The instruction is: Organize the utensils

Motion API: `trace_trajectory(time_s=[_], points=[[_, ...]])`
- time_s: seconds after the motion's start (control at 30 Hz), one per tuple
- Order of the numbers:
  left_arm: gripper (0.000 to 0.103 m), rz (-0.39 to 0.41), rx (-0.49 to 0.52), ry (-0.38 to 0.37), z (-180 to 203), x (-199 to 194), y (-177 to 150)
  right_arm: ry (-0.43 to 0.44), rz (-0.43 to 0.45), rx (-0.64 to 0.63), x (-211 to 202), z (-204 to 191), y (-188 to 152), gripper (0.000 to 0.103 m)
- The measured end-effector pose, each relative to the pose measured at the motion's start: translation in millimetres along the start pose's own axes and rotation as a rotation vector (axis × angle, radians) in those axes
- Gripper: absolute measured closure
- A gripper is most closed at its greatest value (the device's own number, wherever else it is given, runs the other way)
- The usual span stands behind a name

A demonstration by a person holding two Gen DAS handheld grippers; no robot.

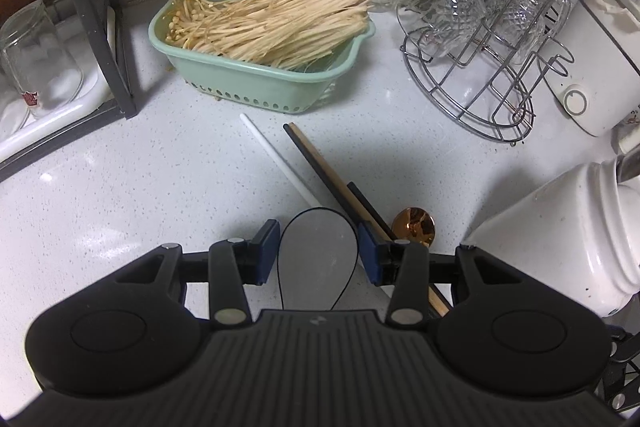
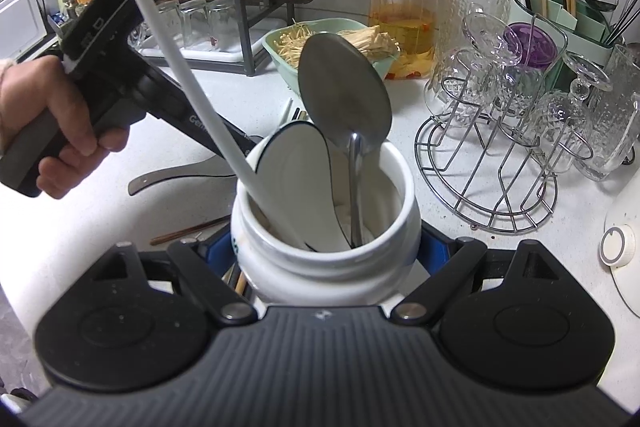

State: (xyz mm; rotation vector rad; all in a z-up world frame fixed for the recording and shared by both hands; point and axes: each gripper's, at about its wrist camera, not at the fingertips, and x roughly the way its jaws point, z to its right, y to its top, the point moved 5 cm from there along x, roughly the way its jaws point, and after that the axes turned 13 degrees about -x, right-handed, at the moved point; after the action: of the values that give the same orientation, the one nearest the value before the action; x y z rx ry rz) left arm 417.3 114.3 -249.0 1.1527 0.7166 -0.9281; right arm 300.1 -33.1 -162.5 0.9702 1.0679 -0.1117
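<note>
While white jar (image 2: 326, 223) stands upright, steel spoon (image 2: 345, 99) sticks out.

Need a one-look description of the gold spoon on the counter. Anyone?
Start at the green basket of enoki mushrooms on the white counter, then follow the chopsticks lying below it towards the camera. The gold spoon sits at their near end, beside the white jar: the only shiny copper-gold utensil there.
</note>
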Motion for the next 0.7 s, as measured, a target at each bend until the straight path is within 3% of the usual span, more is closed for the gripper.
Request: trace_trajectory(time_s=[0.37, 0.53, 0.7], points=[[0.055, -0.023, 0.014, 0.037, 5.2, -3.6, -7.5, -0.012, 0.005, 0.006, -1.4, -1.4, -0.5, 0.012], [0.055, -0.006, 0.036, 0.069, 10.8, -10.4, -11.3, -0.010, 0.006, 0.006, -1.7, -1.1, 0.1, 0.012], [0.055, 0.017, -0.004, 0.101, 8.3, -23.7, -15.9, -0.012, 0.010, 0.003, -2.3, -1.5, -0.3, 0.012]])
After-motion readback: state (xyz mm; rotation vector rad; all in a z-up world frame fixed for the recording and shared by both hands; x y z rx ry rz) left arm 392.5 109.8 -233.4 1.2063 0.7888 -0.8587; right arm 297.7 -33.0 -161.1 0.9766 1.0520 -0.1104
